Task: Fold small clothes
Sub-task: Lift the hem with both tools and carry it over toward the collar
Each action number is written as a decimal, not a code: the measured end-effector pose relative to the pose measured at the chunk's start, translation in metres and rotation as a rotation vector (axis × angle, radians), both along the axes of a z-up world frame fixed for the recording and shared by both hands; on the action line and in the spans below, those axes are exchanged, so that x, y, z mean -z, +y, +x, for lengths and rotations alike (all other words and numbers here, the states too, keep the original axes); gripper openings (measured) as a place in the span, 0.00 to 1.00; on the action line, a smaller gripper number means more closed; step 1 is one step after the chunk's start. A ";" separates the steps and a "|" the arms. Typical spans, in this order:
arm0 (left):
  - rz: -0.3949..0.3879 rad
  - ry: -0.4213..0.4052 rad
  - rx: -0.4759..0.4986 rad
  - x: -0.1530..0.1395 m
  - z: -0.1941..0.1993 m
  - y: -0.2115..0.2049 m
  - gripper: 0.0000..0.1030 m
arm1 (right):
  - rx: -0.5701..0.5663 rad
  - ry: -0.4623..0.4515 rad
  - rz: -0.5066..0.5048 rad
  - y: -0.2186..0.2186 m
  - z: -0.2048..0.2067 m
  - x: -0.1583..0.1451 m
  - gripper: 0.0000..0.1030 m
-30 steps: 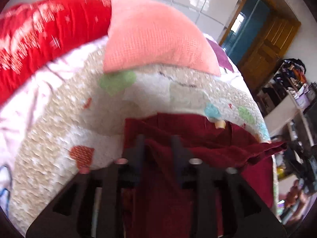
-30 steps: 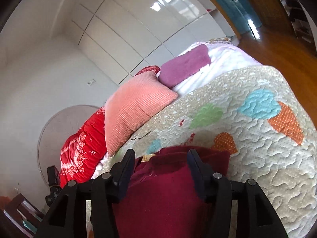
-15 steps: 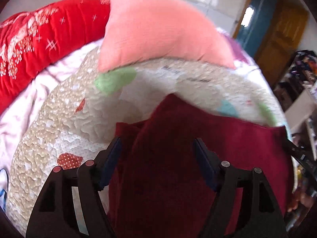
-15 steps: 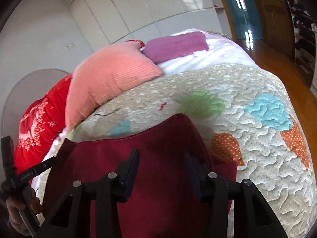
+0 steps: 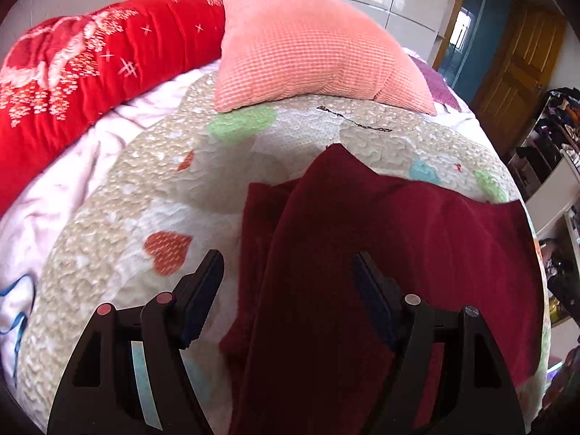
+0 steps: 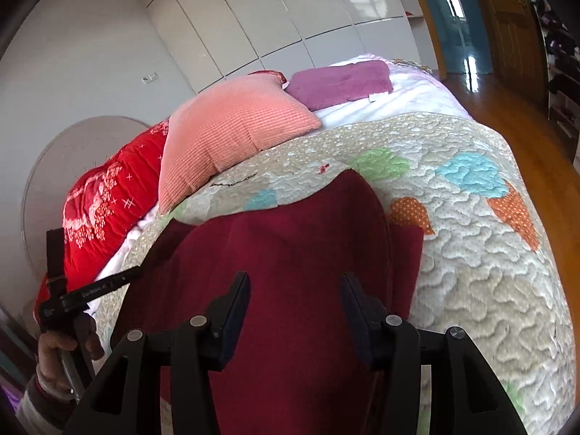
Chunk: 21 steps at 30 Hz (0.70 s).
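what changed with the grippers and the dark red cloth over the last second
Both grippers let go. The left gripper, shut on a fold of the dark red garment a second ago, now stands open; the right gripper is open too. The garment's top layer was carried forward over the quilt and lies folded. The pink pillow stayed put.

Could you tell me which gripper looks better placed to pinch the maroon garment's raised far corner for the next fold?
Probably right: the right gripper is open and lined up under the maroon garment's peak; left gripper sits offset.
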<state>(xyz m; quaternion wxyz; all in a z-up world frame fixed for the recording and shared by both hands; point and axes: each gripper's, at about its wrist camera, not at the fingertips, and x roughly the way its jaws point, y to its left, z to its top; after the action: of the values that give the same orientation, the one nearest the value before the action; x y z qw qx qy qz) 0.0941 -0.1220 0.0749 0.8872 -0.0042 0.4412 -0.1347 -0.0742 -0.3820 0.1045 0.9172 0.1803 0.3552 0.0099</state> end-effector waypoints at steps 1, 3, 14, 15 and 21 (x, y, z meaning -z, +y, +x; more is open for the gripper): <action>0.005 -0.008 0.003 -0.001 -0.008 0.002 0.72 | 0.003 0.020 -0.016 0.002 -0.002 0.006 0.50; 0.013 -0.023 0.010 -0.005 -0.026 0.005 0.72 | 0.005 0.119 -0.028 0.002 0.005 0.030 0.51; -0.025 -0.014 -0.021 0.001 -0.076 0.031 0.72 | -0.012 0.081 -0.019 0.032 -0.015 0.012 0.51; -0.027 -0.012 -0.023 0.004 -0.076 0.032 0.72 | -0.006 0.068 -0.025 0.034 -0.018 0.012 0.51; -0.028 0.010 -0.006 0.015 -0.061 0.016 0.72 | 0.122 0.039 -0.019 0.020 -0.017 0.019 0.52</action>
<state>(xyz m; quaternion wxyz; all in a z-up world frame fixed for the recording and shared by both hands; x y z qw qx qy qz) 0.0327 -0.1065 0.0601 0.8852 -0.0184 0.4438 -0.1381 -0.0914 -0.3620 0.0859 0.9106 0.1932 0.3615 -0.0530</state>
